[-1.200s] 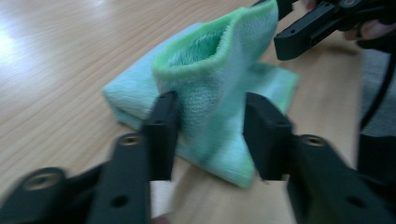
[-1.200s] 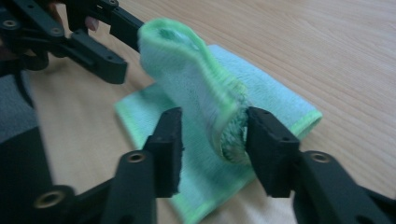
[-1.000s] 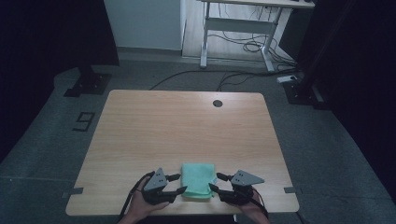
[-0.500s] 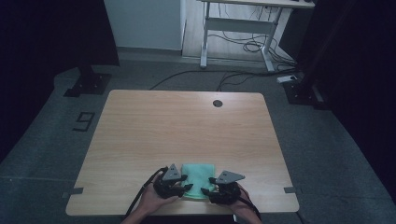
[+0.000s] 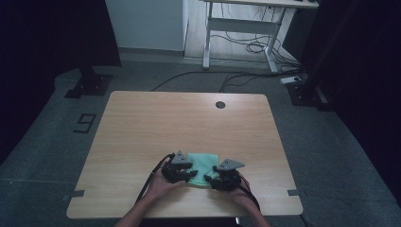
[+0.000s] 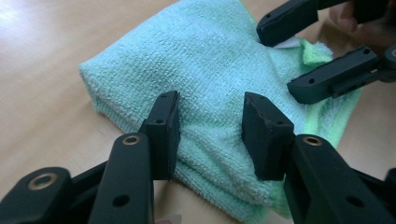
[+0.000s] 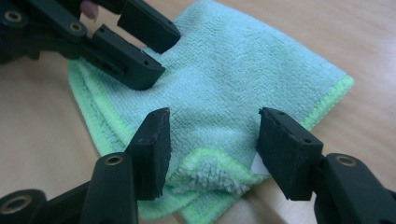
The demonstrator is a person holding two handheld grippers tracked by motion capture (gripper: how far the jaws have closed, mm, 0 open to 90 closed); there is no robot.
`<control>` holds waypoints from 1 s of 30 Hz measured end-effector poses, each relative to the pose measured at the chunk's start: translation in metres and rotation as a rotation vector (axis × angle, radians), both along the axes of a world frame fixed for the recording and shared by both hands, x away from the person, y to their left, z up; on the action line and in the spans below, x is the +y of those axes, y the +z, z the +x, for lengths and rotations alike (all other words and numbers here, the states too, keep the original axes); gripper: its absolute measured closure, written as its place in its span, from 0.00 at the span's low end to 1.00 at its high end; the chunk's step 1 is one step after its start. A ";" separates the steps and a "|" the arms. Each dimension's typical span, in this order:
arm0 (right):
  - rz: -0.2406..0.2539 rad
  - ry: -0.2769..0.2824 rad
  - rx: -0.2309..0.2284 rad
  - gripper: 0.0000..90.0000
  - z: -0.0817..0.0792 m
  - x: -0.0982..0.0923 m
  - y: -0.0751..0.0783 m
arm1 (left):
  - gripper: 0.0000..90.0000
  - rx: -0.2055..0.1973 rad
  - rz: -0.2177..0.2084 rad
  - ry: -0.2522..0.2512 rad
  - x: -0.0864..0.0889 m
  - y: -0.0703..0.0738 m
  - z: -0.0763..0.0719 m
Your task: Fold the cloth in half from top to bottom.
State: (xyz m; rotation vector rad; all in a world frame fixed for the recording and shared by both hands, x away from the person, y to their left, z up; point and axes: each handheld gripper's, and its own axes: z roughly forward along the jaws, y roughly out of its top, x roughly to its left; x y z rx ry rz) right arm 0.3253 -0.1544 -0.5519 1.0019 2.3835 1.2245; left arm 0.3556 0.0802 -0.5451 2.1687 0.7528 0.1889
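Note:
A folded green microfibre cloth [image 5: 204, 161] lies on the wooden table [image 5: 142, 123] near its front edge. My left gripper [image 5: 191, 174] is at the cloth's left side and my right gripper [image 5: 211, 180] at its right front corner, tips facing each other. In the left gripper view the left gripper [image 6: 210, 135] stands open over the folded edge of the cloth [image 6: 205, 60]; its jaws have just been closing, pads not pressing. In the right gripper view the right gripper [image 7: 217, 149] is open over a curled-up corner of the cloth [image 7: 233, 79] with a white tag.
A round cable hole [image 5: 220, 104] sits near the table's far edge. Behind the table stand a white desk frame [image 5: 241, 28], loose floor cables [image 5: 246, 47] and black stand bases [image 5: 90, 85]. A "9" mark [image 5: 85, 123] is on the floor at left.
Both hands have moved inward and down onto the cloth, so the grippers now stand close together over it. The left jaws have narrowed.

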 end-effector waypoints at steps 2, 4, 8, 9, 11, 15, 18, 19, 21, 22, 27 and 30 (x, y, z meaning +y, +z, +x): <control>0.000 -0.020 0.000 0.49 0.009 0.000 0.000 | 0.64 0.001 -0.002 0.011 -0.001 0.000 0.007; 0.001 -0.030 0.001 0.49 0.015 0.001 0.000 | 0.64 0.002 -0.002 0.018 -0.003 0.000 0.013; 0.007 -0.041 0.007 0.49 0.023 0.000 0.000 | 0.64 0.005 0.003 0.024 -0.003 0.001 0.020; 0.006 -0.043 0.006 0.49 0.024 0.001 0.000 | 0.64 0.002 0.006 0.027 -0.004 0.001 0.022; 0.004 -0.047 0.003 0.49 0.028 0.001 0.000 | 0.64 -0.003 0.002 0.032 -0.004 0.000 0.025; -0.001 -0.052 0.004 0.49 0.038 0.003 0.000 | 0.64 -0.011 0.004 0.039 -0.003 -0.001 0.033; -0.002 -0.055 0.002 0.49 0.042 0.003 0.000 | 0.65 -0.014 0.007 0.043 -0.004 -0.001 0.036; -0.006 -0.060 -0.003 0.49 0.045 0.004 0.000 | 0.65 -0.017 0.009 0.047 -0.004 -0.001 0.039; -0.006 -0.062 -0.001 0.49 0.047 0.004 0.000 | 0.65 -0.014 0.006 0.054 -0.004 -0.001 0.041; -0.008 -0.066 -0.002 0.49 0.049 0.005 0.000 | 0.65 -0.012 0.003 0.057 -0.004 0.000 0.042; 0.024 -0.080 -0.022 0.48 0.048 0.003 0.002 | 0.58 -0.046 -0.028 0.082 0.003 0.010 0.033; 0.062 -0.075 -0.043 0.48 0.040 -0.002 0.008 | 0.55 -0.068 -0.043 0.081 0.008 0.019 0.025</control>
